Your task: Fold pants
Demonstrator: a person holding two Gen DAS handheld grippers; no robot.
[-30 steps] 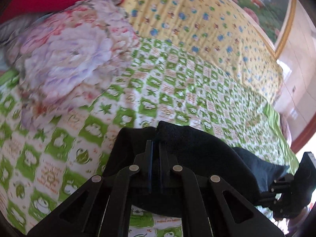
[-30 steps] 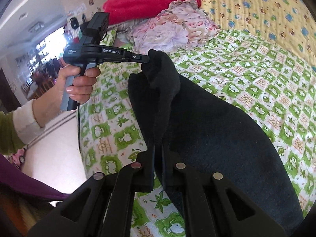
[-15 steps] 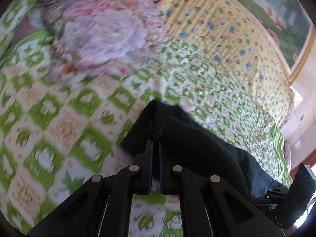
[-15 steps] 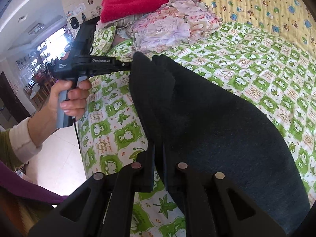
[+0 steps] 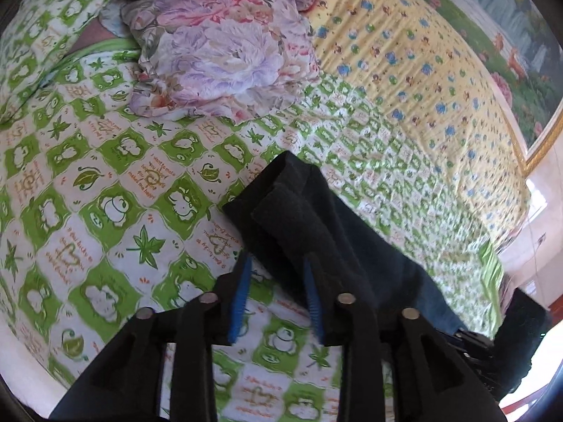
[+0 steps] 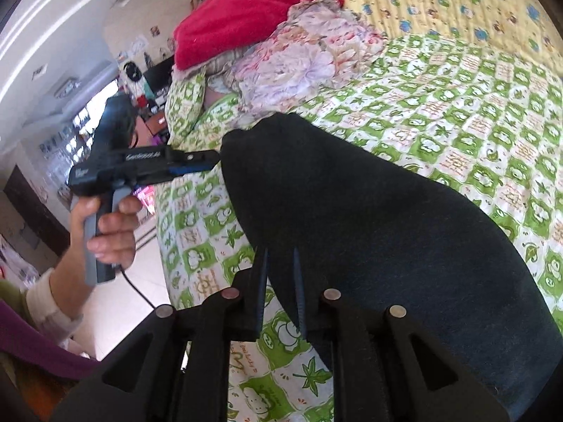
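**Both grippers opening at the folded pants**

Low in the left wrist view, our left gripper (image 5: 276, 288) is opening; its blue pads stand apart, with the pants' corner just ahead and the right pad at the cloth's edge. Low in the right wrist view, our right gripper (image 6: 279, 288) is opening slightly, the cloth edge between its fingers. The dark pants (image 6: 369, 232) lie folded across the green checked bedsheet (image 5: 116, 211). Farther up sit a floral cloth (image 5: 225, 56) and a red blanket (image 6: 246, 10).
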